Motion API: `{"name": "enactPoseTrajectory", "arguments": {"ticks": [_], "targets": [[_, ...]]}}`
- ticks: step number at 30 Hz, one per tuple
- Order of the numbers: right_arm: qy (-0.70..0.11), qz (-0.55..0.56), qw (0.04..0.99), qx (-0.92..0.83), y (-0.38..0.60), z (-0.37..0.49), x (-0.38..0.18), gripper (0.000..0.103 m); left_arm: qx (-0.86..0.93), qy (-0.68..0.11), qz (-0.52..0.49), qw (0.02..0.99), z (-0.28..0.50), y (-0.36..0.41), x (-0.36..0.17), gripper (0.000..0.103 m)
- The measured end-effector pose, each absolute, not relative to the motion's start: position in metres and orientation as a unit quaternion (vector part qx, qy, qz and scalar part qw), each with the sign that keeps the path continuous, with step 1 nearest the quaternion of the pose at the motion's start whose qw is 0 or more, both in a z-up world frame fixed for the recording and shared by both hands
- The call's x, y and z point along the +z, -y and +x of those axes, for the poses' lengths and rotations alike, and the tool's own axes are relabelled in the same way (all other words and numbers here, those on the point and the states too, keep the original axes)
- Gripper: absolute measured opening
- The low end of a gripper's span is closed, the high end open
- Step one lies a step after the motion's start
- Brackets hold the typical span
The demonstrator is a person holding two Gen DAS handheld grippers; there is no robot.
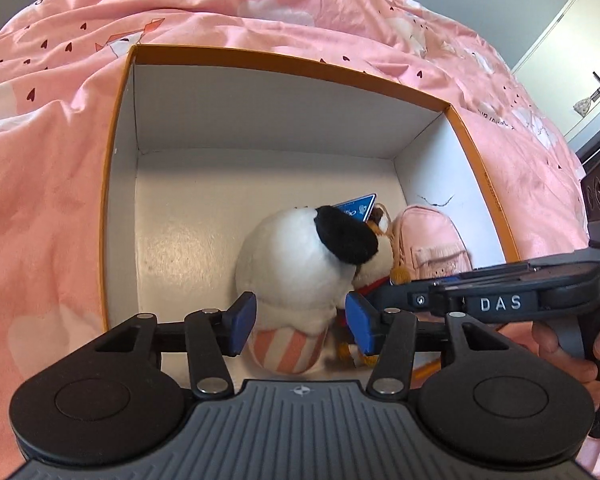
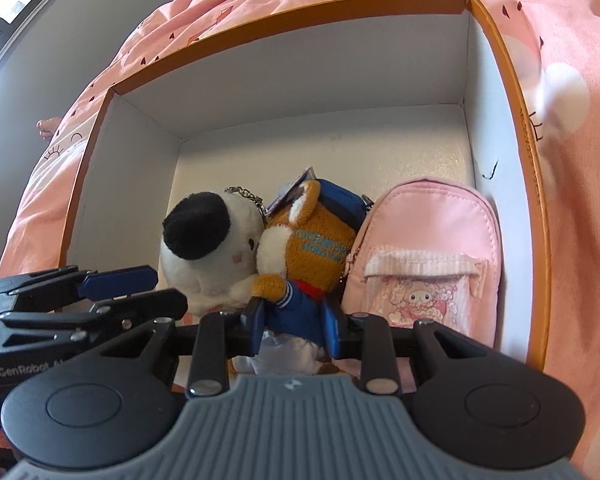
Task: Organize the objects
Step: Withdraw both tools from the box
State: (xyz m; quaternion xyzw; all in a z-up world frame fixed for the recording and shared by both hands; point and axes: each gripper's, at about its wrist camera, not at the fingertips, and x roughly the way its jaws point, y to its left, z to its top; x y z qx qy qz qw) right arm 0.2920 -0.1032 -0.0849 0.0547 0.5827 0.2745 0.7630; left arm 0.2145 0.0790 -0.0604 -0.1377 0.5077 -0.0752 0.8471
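Between the spread left fingers [image 1: 300,322] sits the white plush [image 1: 296,264], boxed beside the pink pouch [image 2: 428,256], while the right fingers [image 2: 296,320] pinch the brown plush [image 2: 308,252], release pending.

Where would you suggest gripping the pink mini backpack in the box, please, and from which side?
Grip the pink mini backpack across its rounded top, coming down from above. It leans against the box's right wall with the brown plush pressed against its left side, so neither flank is free; the top is probably the only clear part.
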Motion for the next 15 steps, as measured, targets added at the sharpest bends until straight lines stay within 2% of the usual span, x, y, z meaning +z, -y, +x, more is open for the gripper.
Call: {"name": "enactPoseTrajectory", "arguments": {"ticks": [7, 15], "targets": [[-0.58, 0.031, 0.764, 0.28, 0.1, 0.286, -0.089, 0.03, -0.069, -0.523, -0.189, 0.828, 0.218, -0.088, -0.068, 0.04], [-0.562, 0.015, 0.776, 0.286, 0.095, 0.275, -0.077, 0.033, -0.065, -0.51, -0.203, 0.833, 0.21, -0.09, -0.061, 0.041]]}}
